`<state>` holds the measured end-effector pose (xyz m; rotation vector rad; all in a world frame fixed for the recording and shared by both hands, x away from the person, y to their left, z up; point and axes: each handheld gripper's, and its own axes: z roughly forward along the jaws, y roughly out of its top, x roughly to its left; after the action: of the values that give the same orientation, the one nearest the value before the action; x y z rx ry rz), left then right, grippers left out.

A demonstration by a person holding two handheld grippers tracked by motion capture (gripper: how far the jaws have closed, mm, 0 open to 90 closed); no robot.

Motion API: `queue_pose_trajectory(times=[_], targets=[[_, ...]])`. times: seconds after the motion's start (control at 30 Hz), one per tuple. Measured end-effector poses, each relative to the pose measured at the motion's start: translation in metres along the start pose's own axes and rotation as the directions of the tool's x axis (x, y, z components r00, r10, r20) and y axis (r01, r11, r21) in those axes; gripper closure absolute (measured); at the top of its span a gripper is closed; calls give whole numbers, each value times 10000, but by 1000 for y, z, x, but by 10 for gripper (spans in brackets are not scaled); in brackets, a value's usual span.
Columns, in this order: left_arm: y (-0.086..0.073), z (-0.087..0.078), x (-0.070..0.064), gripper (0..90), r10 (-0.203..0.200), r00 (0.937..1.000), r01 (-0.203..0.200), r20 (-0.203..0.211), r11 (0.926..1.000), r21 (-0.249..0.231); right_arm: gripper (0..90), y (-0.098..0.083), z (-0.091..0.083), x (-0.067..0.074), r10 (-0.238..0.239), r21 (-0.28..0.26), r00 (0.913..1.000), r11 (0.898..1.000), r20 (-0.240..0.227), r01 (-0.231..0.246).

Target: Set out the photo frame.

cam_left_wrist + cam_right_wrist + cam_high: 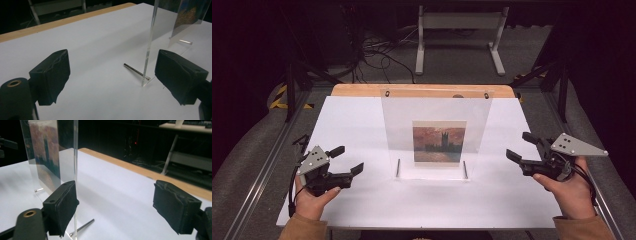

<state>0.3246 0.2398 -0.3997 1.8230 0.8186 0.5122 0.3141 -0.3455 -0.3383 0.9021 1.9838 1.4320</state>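
Note:
A clear acrylic picture frame (435, 135) stands upright in the middle of the white board (352, 125), holding a small print of a reddish sunset (439, 142). Two thin metal pins (398, 167) (465, 169) stick out at its base. My left gripper (348, 160) is left of the frame, open and holding nothing. In the left gripper view its jaws (112, 75) stand wide, with the frame's edge (149, 42) and a pin (135, 71) ahead. My right gripper (519, 146) hovers right of the frame, open. In the right gripper view the frame's edge (75, 170) rises just beside the left jaw.
A wooden strip (362, 90) runs along the board's far edge. Behind the table, a white metal stand (459, 30) and loose cables (377, 50) lie on the floor. Aluminium rails (262, 165) flank the table on both sides.

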Motion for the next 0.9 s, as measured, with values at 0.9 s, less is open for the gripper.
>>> queue_pose_trajectory(times=[0.9], targets=[[-39,12,13,131,-746,9966,766,346,9952,-602,197,-79,27,-11,706,2093,9916,9735,1085,-922]])
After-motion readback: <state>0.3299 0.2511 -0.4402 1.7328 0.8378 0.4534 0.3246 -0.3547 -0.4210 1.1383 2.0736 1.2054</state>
